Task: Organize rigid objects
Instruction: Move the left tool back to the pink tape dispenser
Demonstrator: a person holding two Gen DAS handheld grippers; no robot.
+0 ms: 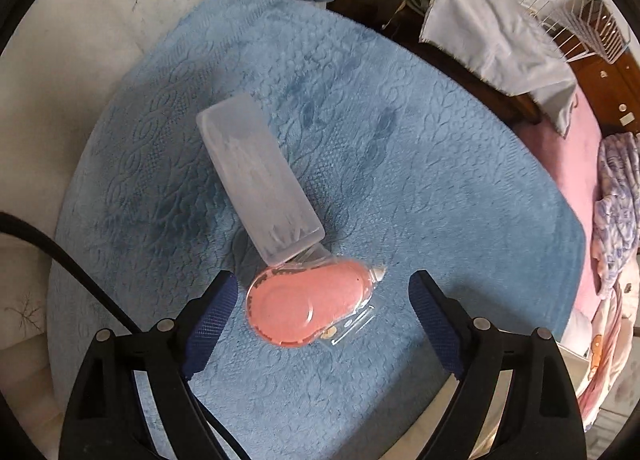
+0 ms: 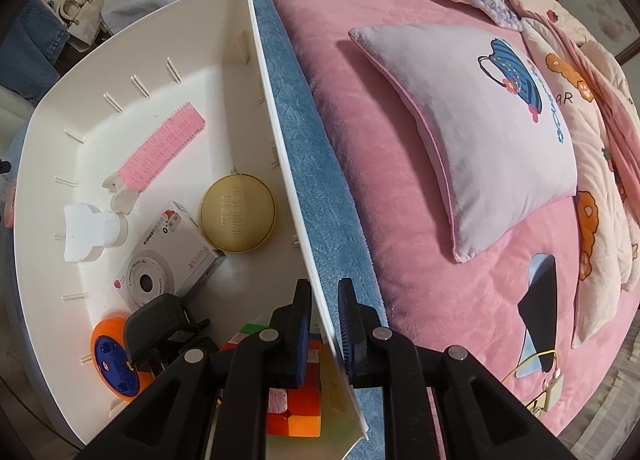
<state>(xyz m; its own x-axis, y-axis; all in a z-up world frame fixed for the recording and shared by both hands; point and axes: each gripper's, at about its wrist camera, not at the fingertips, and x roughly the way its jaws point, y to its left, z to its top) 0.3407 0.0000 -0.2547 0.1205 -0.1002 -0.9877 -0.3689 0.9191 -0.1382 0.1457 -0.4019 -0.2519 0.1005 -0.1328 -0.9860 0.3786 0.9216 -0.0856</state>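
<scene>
Left gripper (image 1: 322, 300) jaws spread wide and opening a bit more, nothing gripped; blue pads straddle the pink tape dispenser (image 1: 304, 306), still in its clear wrapper, with a gap on both sides. Dispenser lies flat on the blue towel (image 1: 440, 188), its upper edge touching or slightly under the end of the frosted plastic case (image 1: 256, 176), which lies diagonally above it. Gripper looks straight down on it.

Step in hand, as I judge: lining up to pick the dispenser, 1 of 2 items left on the towel. Next move calls for sinking until the pads flank the pink body, then closing. The wrapper is slick and the case end is right there, so the grip should land on the wide round part, clear of the case.

Right gripper (image 2: 324, 320) is nearly closed, pinching the thin side wall of the white bin (image 2: 276, 148), 1 pad inside and 1 outside; pointing down, holding the bin steady. Bin already holds a pink hair clip (image 2: 160, 148), gold compact (image 2: 238, 212), camera box (image 2: 168, 256), black adapter (image 2: 156, 324) and a puzzle cube (image 2: 296, 408). Bin sits on the blue towel beside the pink bedspread (image 2: 360, 20).
</scene>
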